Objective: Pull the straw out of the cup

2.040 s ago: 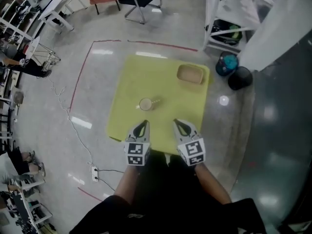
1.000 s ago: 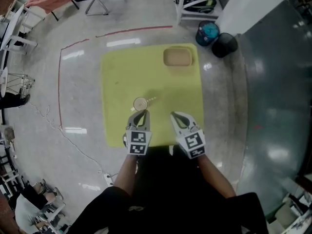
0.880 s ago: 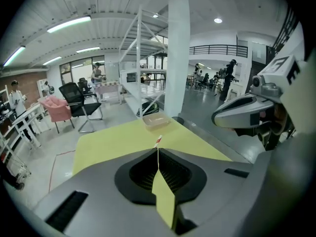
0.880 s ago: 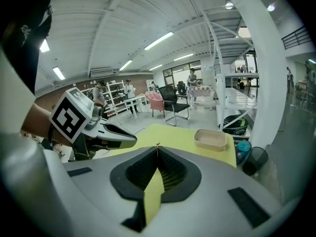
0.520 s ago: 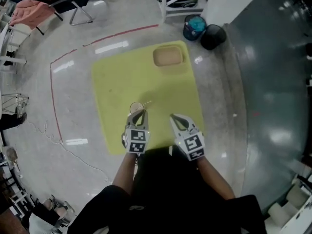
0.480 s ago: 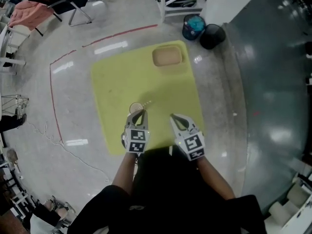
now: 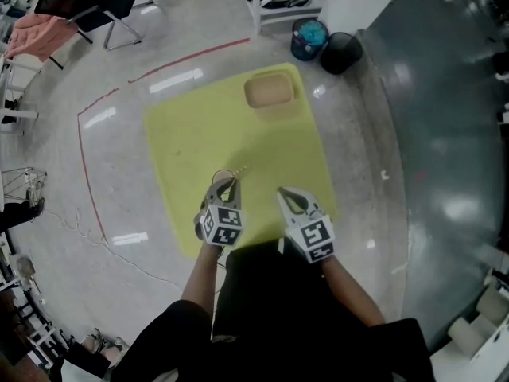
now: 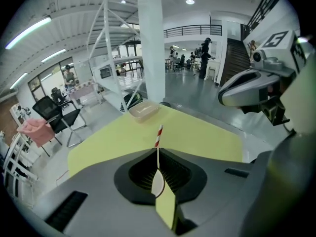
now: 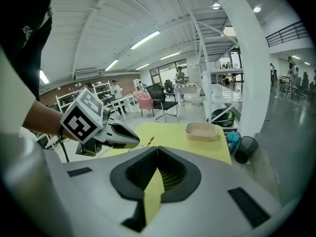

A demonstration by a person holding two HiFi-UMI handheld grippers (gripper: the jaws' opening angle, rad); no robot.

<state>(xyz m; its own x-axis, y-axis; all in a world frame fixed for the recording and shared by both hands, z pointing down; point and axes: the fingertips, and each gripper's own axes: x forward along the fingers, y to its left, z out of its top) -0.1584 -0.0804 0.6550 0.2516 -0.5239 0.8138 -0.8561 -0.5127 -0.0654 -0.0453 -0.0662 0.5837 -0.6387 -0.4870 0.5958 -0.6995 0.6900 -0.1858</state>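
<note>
A polished grey concrete floor surrounds a square yellow-green table, which stands inside a line of red tape. The person stands at its near edge with a grey two-jaw gripper in each hand, each carrying a cube of black-and-white square markers.

The left gripper points steeply down over the near middle of the table. Its jaws are closed tip to tip, and no view shows anything pinched between the pads. The right gripper hangs just beside it, nearer the table's edge. Its jaws are likewise together, with only the yellow tabletop showing through the hollow behind the tips.

A shallow beige rectangular tray sits at the far right corner of the table, well apart from both grippers.

The thin paper straw has red and white diagonal stripes at its top and is plain white lower down. It leans slightly and rises just past the left gripper's tips. Whether the tips touch it I cannot tell. In the head view the left gripper covers the cup.
</note>
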